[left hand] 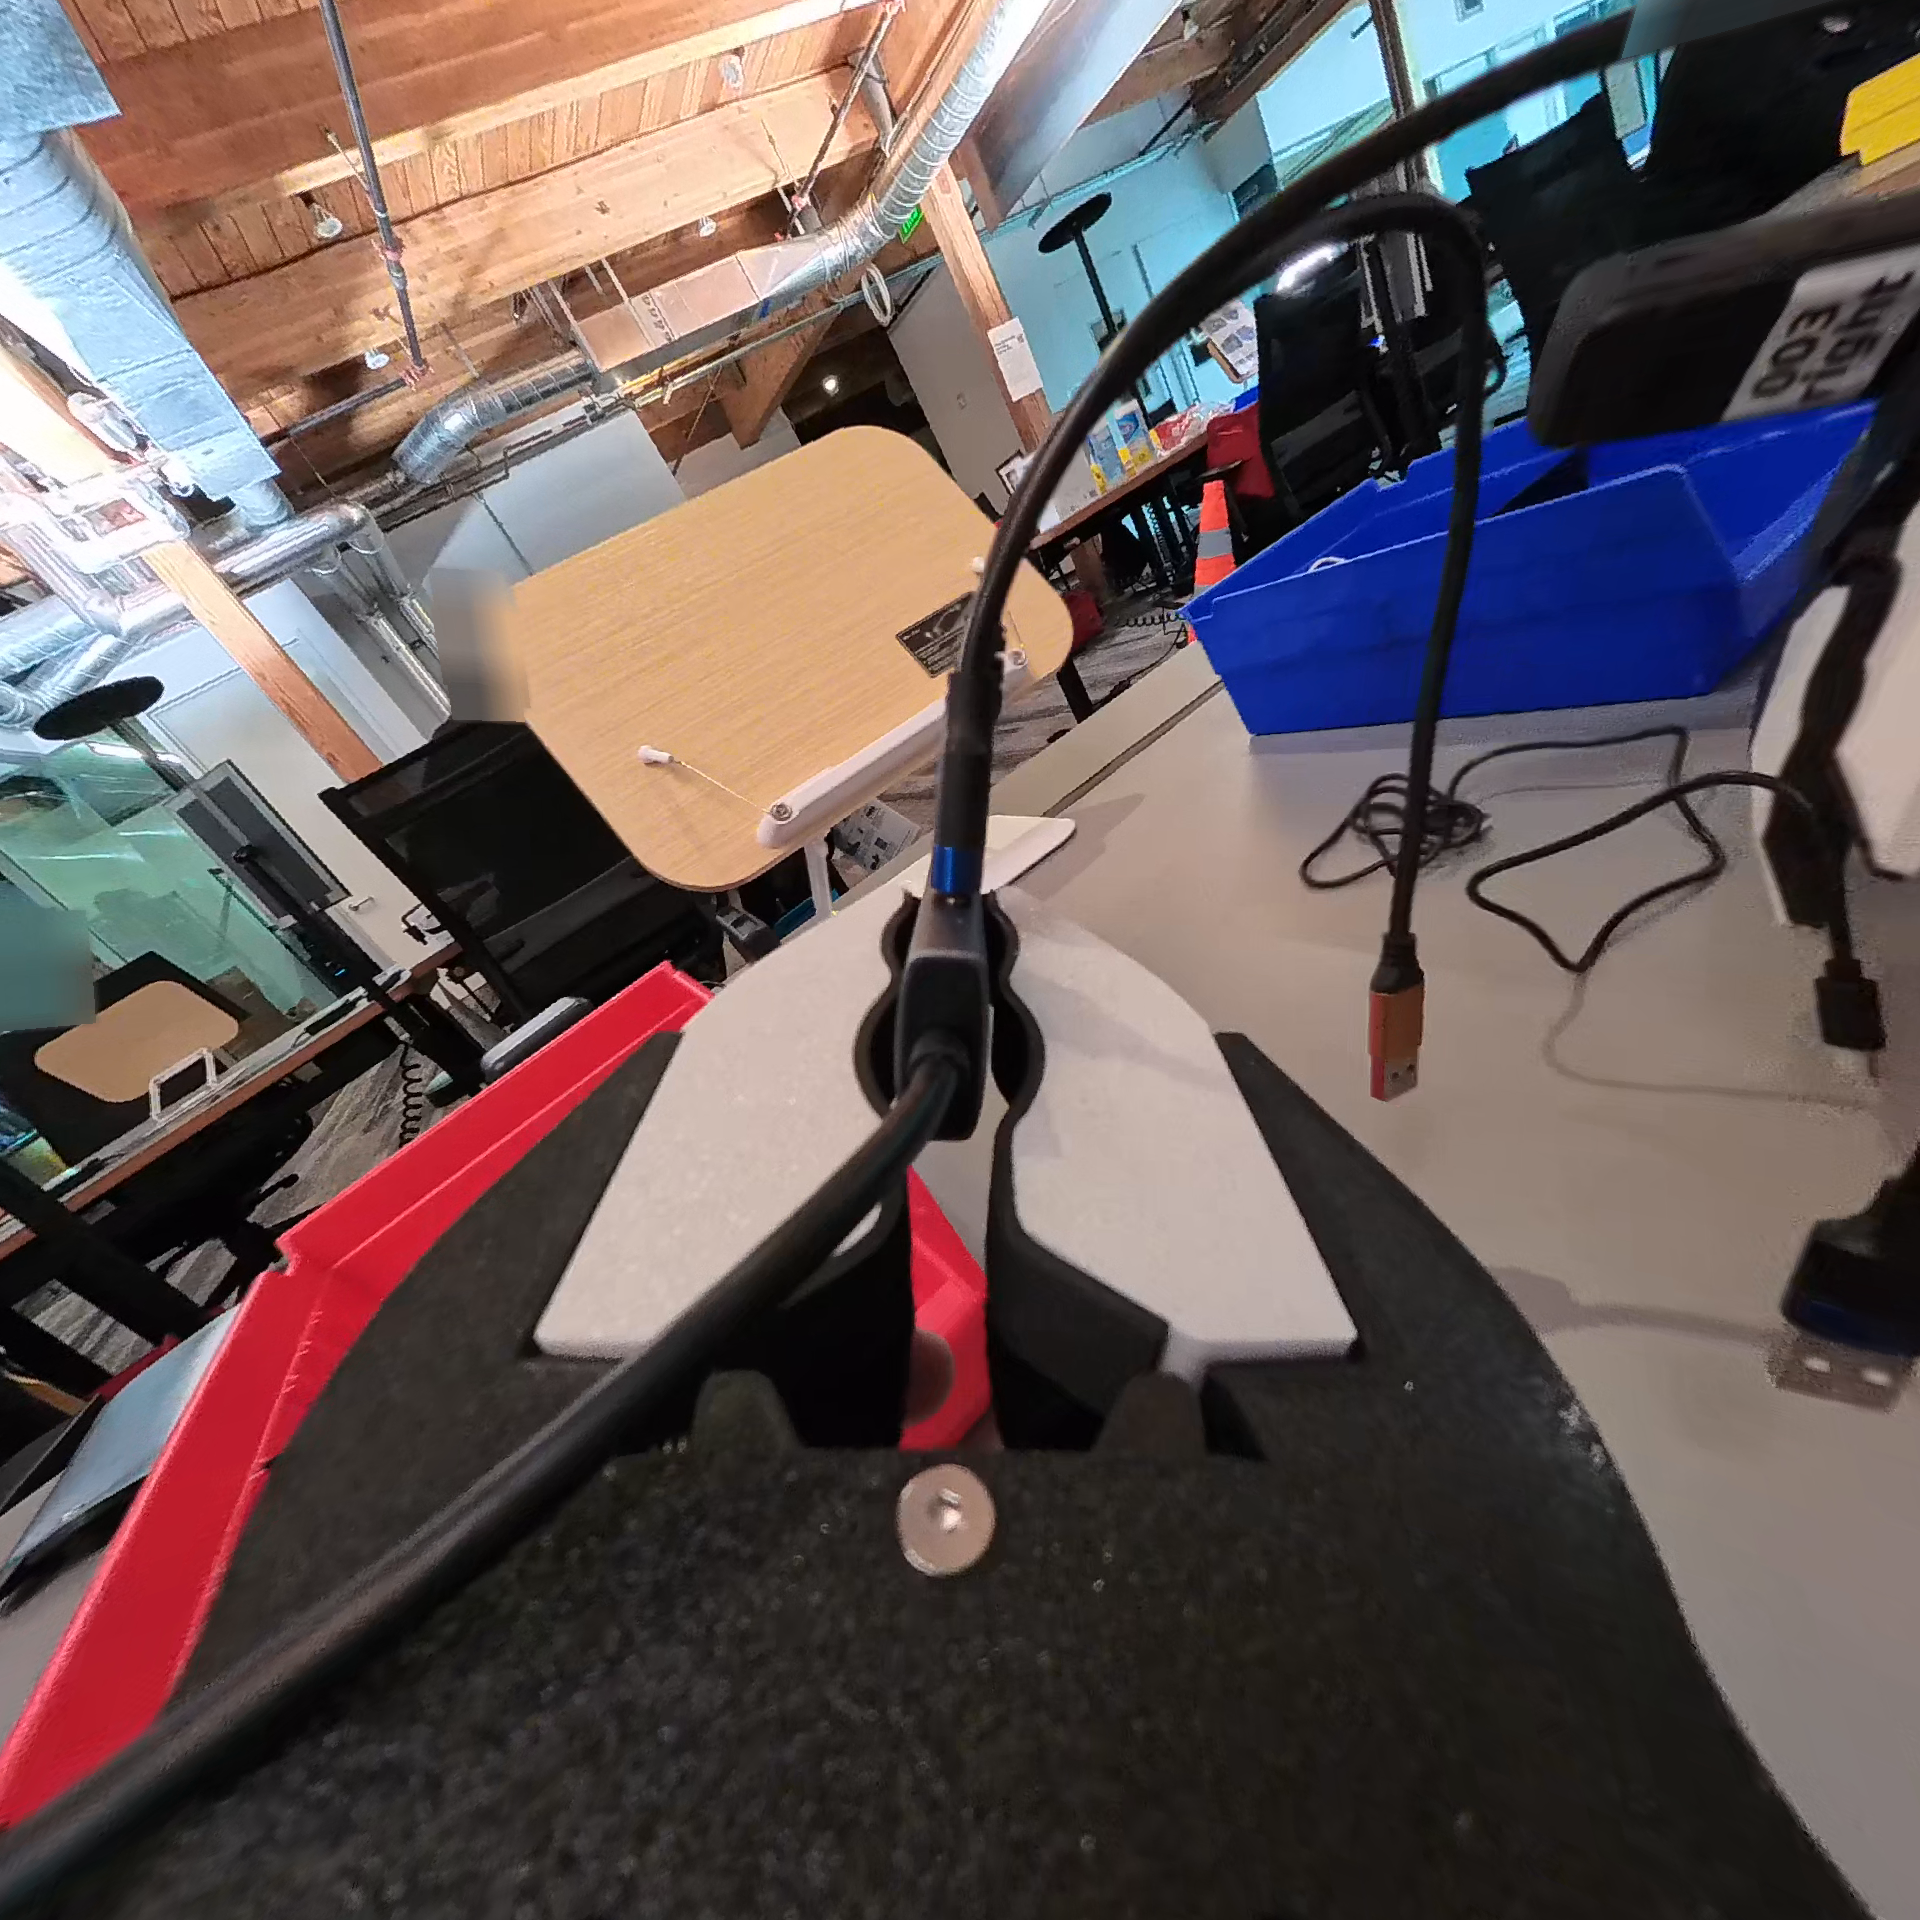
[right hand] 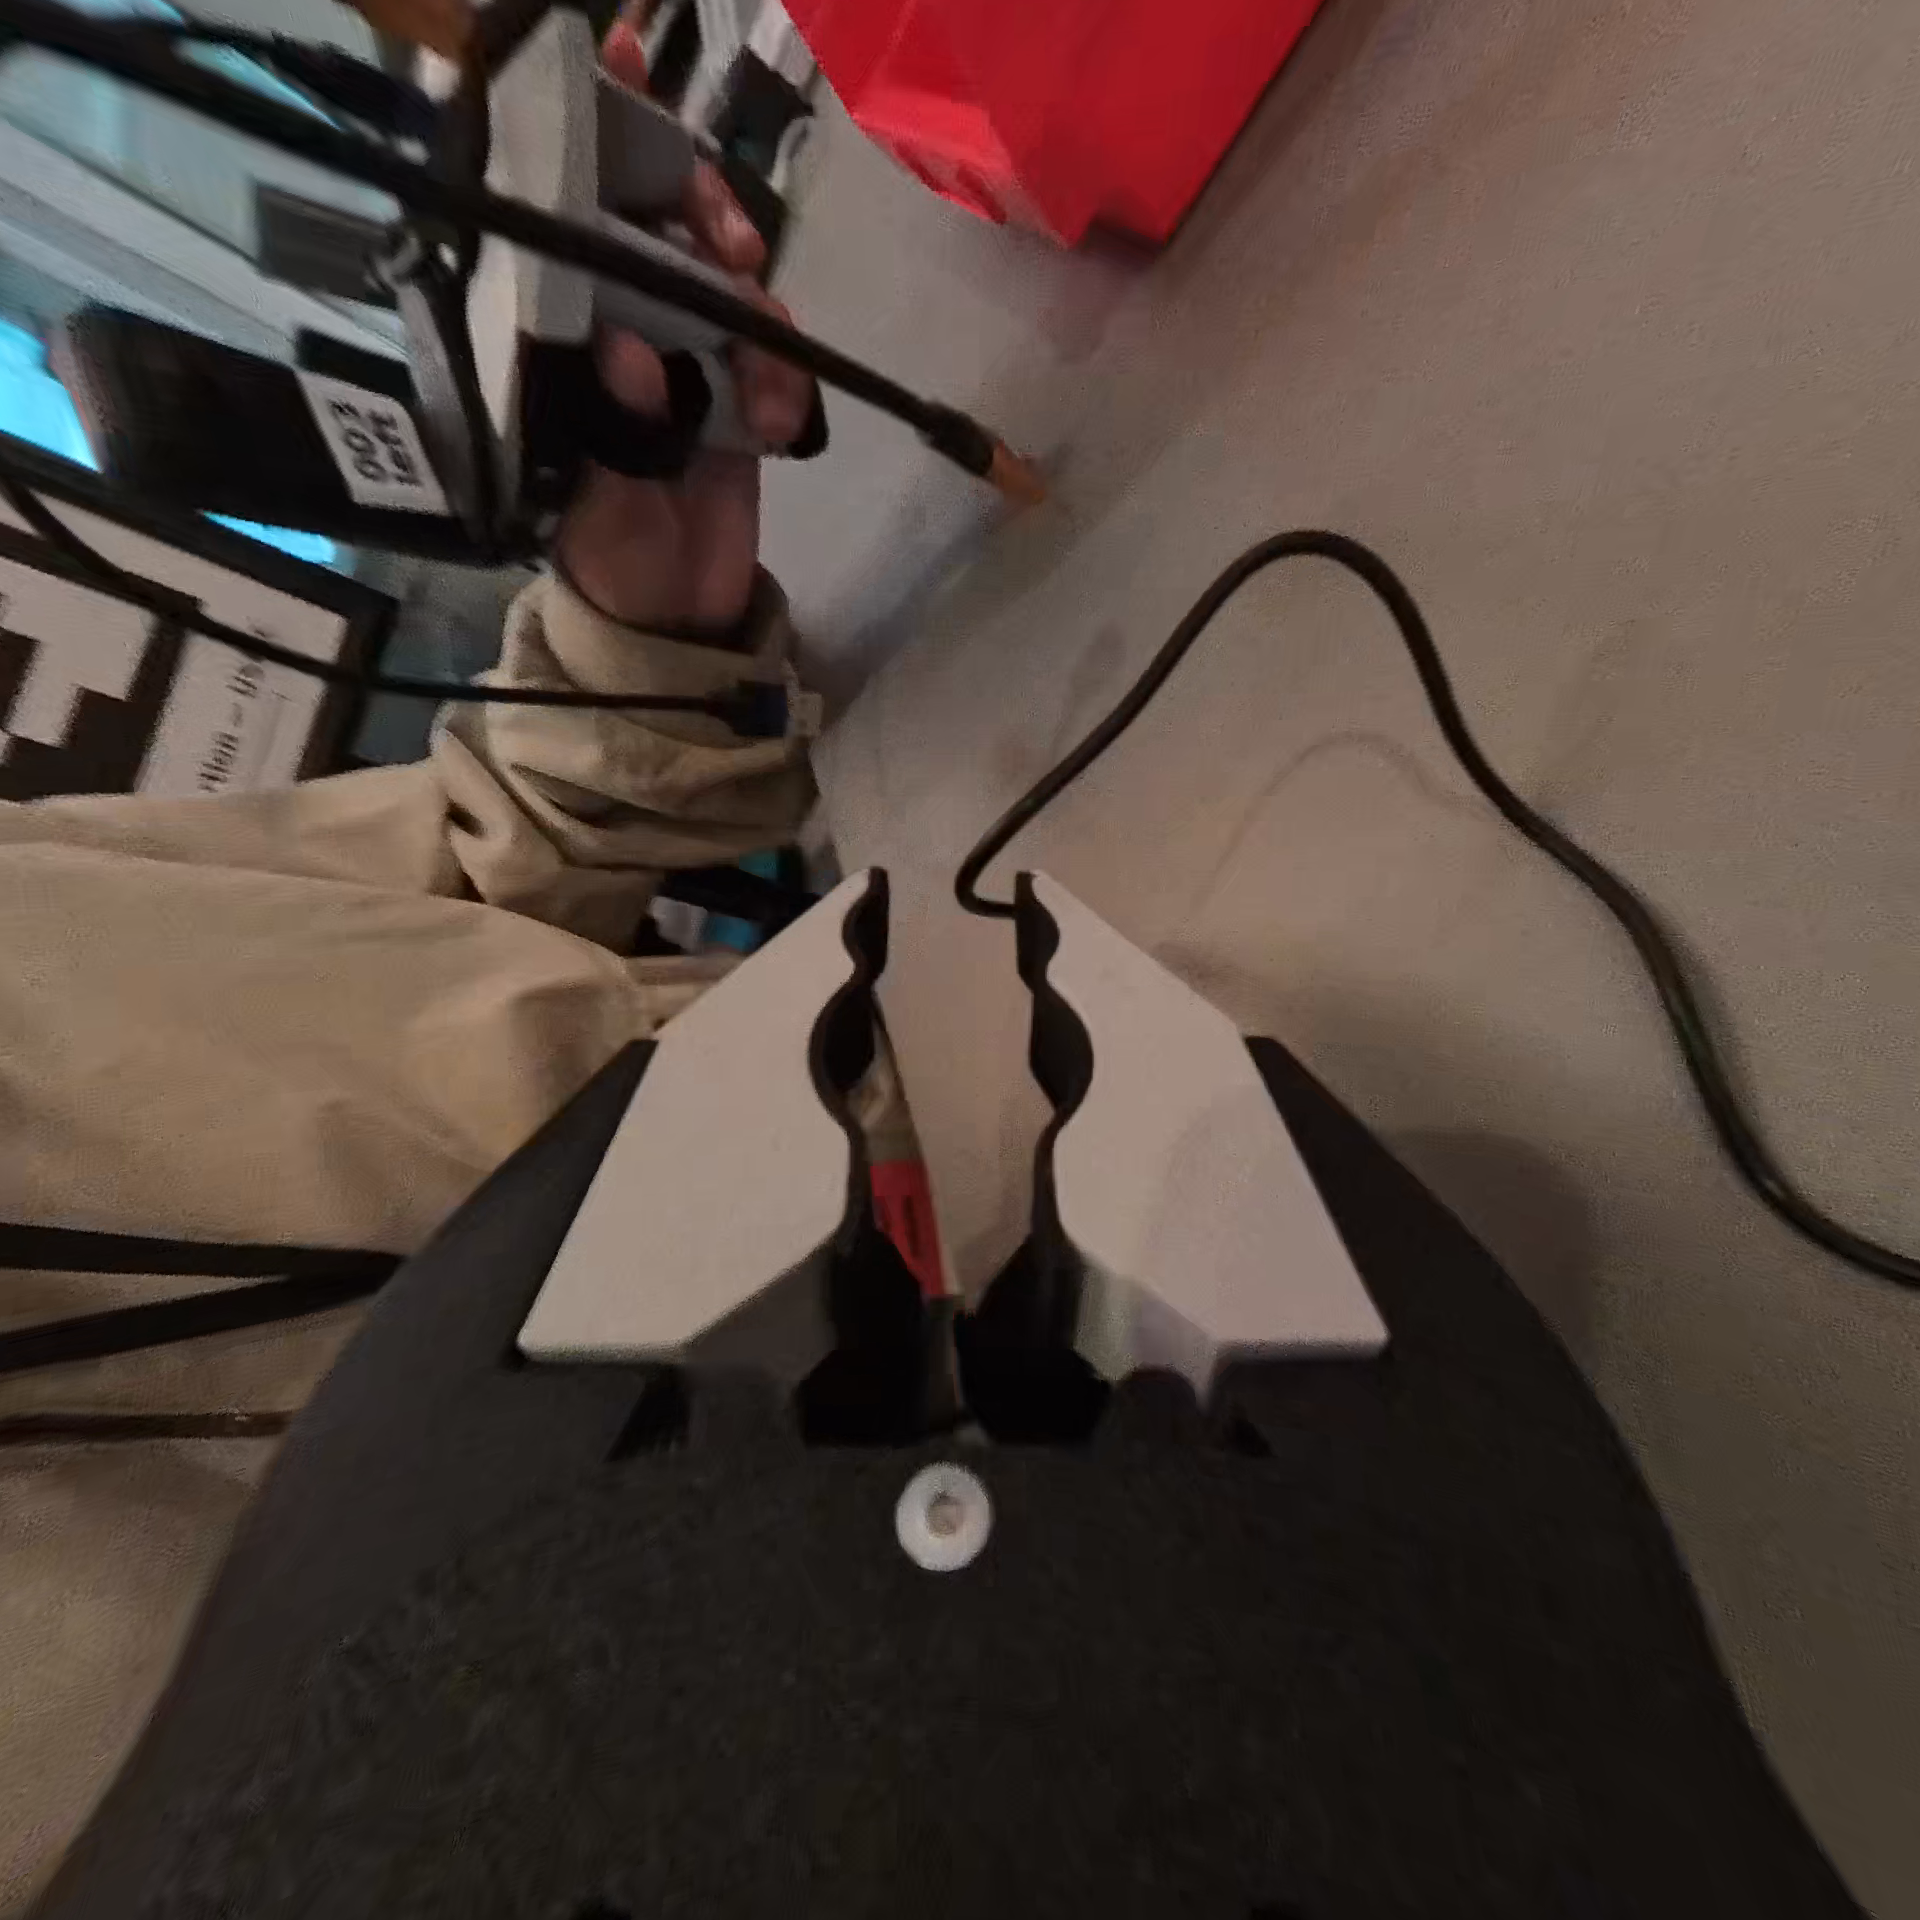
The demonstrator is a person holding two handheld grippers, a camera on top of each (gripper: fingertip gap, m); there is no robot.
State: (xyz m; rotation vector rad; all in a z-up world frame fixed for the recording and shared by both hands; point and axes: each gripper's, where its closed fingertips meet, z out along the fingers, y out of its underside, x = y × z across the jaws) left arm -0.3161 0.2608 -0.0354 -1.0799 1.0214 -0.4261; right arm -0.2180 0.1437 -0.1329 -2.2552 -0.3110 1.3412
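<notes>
Your left gripper [left hand: 940, 997] is clamped on a black cable [left hand: 997, 582] above the desk's [left hand: 1403, 1195] red bin [left hand: 208, 1455]; keep that squeeze steady. Your right gripper [right hand: 951, 914] stands narrowly parted, empty, over a loose cable [right hand: 1455, 748]

The left gripper [left hand: 940, 997] has a grainy, matt black plastic body, smooth white finger plates and a bright metal screw [left hand: 943, 1519] at lower centre. Pinched between its fingers is a black connector [left hand: 940, 1013] of satin plastic with a glossy blue metallic collar. The cable [left hand: 1039, 499] arching above looks like smooth rubber. At the right hangs an orange plug [left hand: 1392, 1023] (its tip bare metal). The red bin [left hand: 312, 1320] and blue bin [left hand: 1455, 603] are ribbed plastic. The tabletop [left hand: 1507, 1195] is matt grey; the tilted board [left hand: 748, 655] shows pale wood grain. In the right wrist view, the right gripper [right hand: 951, 904] has the same finish, and the beige sleeve [right hand: 312, 935] at left is soft creased cloth.
</notes>
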